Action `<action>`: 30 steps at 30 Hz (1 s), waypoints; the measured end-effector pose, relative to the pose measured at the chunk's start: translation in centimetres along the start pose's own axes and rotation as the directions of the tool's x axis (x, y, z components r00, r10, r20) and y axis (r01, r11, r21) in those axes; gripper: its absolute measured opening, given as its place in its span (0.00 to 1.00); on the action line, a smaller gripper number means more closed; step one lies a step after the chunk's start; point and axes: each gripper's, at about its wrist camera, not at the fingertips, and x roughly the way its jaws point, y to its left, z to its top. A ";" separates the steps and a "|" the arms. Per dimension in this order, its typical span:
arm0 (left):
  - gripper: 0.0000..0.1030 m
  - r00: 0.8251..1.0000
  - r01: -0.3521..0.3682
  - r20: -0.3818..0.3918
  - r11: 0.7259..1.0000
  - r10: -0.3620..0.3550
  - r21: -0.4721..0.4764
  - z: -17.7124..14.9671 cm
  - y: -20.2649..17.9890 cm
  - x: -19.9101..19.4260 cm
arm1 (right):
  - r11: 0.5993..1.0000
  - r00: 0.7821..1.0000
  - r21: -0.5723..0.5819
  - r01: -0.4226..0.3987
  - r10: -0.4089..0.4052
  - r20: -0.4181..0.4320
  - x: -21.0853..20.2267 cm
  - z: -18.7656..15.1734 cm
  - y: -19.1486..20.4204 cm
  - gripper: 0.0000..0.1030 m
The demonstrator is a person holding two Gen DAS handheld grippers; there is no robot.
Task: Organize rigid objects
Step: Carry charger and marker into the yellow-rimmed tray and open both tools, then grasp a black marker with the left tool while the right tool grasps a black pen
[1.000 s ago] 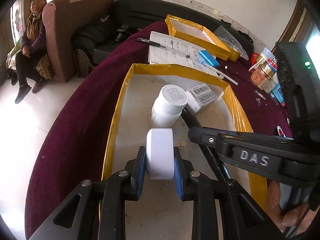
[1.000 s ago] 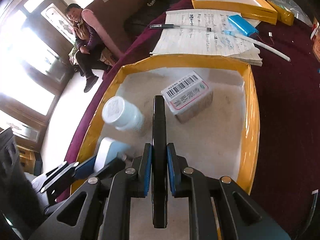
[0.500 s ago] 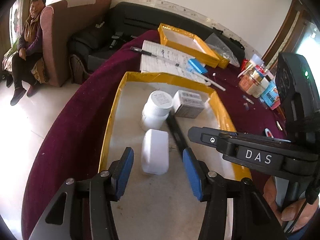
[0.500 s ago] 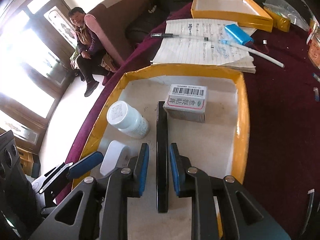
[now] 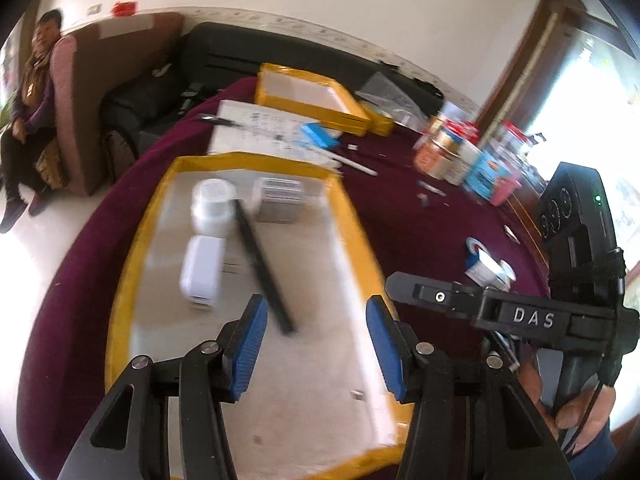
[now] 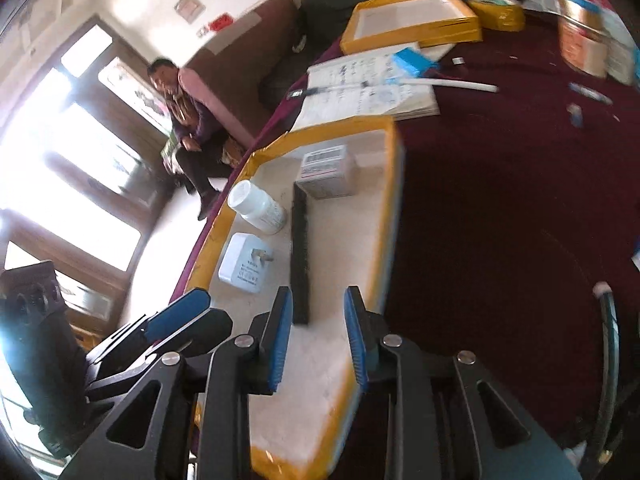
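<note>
The black bar [image 6: 300,256] is lying just above the right gripper [image 6: 318,334], whose empty jaws are being opened; its long axis is running toward the frame's top.

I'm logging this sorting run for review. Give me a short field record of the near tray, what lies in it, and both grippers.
tray: yellow-edged tray on the dark red tablecloth
contents: white bottle, white plug adapter, black bar, barcoded box
bottle pose: lying on its side
left gripper: open, nothing between its pads
right gripper: jaws opening, clear of the black bar
beyond tray: notebook, second tray
</note>
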 end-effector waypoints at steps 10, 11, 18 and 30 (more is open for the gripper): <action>0.57 0.996 0.081 -0.062 0.977 -0.070 0.197 -2.4 -9.3 0.8 | 0.996 0.990 0.084 -0.024 0.012 0.144 -8.6 -3.1 -6.5 0.27; 0.57 0.994 0.086 -0.077 0.973 -0.071 0.216 -2.7 -10.2 1.3 | 0.995 0.985 0.094 -0.019 0.002 0.171 -9.8 -3.5 -7.5 0.29; 0.57 0.982 0.112 -0.181 0.953 -0.062 0.282 -4.4 -15.2 5.5 | 0.977 0.959 0.209 0.034 -0.091 0.268 -15.4 -6.9 -14.7 0.33; 0.57 0.948 0.134 -0.309 0.972 -0.070 0.192 -3.1 -19.5 12.7 | 0.930 0.946 0.356 0.096 -0.196 0.258 -18.0 -11.9 -22.6 0.33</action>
